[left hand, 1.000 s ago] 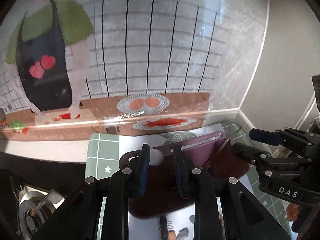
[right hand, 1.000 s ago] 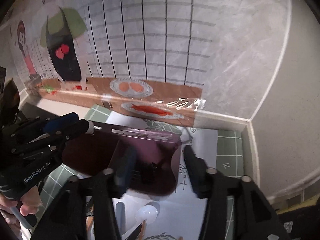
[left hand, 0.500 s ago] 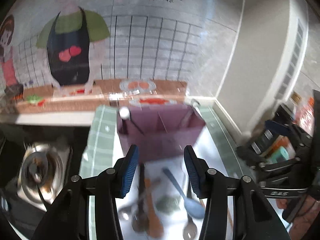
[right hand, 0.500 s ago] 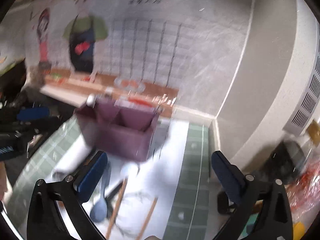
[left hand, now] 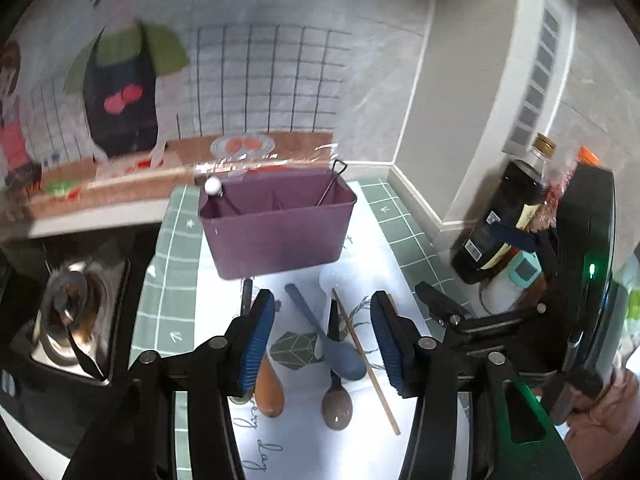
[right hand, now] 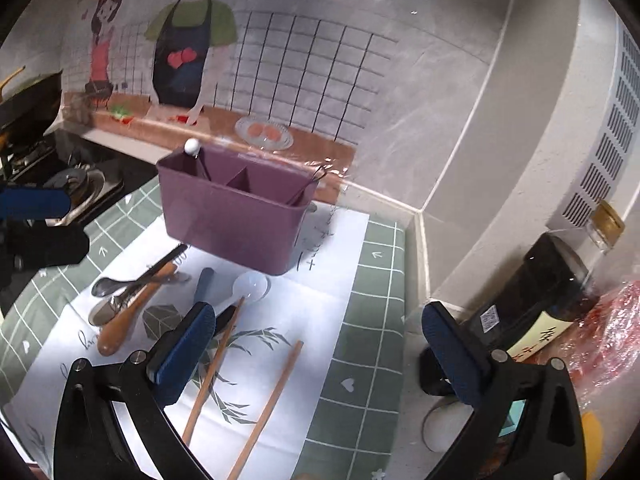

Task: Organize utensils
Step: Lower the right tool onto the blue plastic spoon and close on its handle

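Note:
A purple caddy [left hand: 276,228] [right hand: 236,216] stands at the back of the mat. A white-knobbed utensil [left hand: 213,186] leans in its left compartment and a wire-handled one [left hand: 334,178] in its right. In front of it lie a blue spoon [left hand: 336,352], a wooden spoon [left hand: 270,388], a dark spoon [left hand: 337,404], a clear spoon [right hand: 252,286] and two chopsticks [right hand: 212,368]. My left gripper [left hand: 323,308] hovers over these; its jaws are opening and grip nothing. My right gripper [right hand: 318,316] stands wide open above the mat's right side, also empty.
A white and green-checked mat [right hand: 372,320] covers the counter. A stove burner [left hand: 68,312] is at the left. A dark bottle [right hand: 536,296], a red packet [right hand: 608,320] and a teal-and-white item [left hand: 520,268] crowd the right corner. The wall stands close behind the caddy.
Both grippers have pulled back from the caddy and opened wider. The loose utensils on the mat have come into view. The white-knobbed utensil stays in the caddy.

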`<state>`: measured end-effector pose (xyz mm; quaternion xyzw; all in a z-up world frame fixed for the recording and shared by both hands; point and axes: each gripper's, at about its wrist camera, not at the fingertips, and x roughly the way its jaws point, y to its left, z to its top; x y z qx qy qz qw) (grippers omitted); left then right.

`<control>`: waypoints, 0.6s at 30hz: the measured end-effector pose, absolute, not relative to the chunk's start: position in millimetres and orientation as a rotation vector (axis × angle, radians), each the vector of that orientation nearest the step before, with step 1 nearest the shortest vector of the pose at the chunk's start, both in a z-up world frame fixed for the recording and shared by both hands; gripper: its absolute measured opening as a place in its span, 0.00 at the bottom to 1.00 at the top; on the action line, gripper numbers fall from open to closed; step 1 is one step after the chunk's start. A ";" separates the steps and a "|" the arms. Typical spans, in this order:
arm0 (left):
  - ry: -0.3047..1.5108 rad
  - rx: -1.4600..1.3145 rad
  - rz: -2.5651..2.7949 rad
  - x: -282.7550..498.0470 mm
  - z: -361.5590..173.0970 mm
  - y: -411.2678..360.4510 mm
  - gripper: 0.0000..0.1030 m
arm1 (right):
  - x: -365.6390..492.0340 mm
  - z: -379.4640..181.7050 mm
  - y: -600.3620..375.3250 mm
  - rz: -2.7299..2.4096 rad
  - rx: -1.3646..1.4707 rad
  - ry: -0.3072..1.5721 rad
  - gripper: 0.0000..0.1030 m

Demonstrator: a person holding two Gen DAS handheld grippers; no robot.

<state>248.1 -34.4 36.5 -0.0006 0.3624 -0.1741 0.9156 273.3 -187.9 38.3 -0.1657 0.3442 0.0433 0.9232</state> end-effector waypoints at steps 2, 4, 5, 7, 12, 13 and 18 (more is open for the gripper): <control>0.741 0.016 -0.343 246.4 34.7 -31.9 0.52 | 271.0 38.3 -188.8 0.106 -0.320 0.713 0.99; 0.747 0.019 -0.320 244.6 26.3 -22.4 0.52 | 266.3 34.2 -189.7 0.129 -0.296 0.724 0.99; 0.757 0.011 -0.308 244.6 19.6 -15.0 0.52 | 264.2 31.2 -189.9 0.134 -0.290 0.728 0.99; 0.780 -0.017 -0.289 245.8 5.3 -0.2 0.52 | 260.1 21.9 -189.9 0.144 -0.281 0.744 0.99; 0.837 -0.039 -0.251 251.6 -31.0 23.4 0.52 | 254.6 4.1 -191.9 0.202 -0.231 0.795 0.98; 0.848 -0.032 -0.249 252.8 -37.8 24.9 0.52 | 254.0 -0.5 -190.3 0.225 -0.214 0.809 0.98; 0.854 0.000 -0.228 250.3 -56.2 28.8 0.52 | 272.0 -26.8 -168.4 0.269 -0.240 0.886 0.78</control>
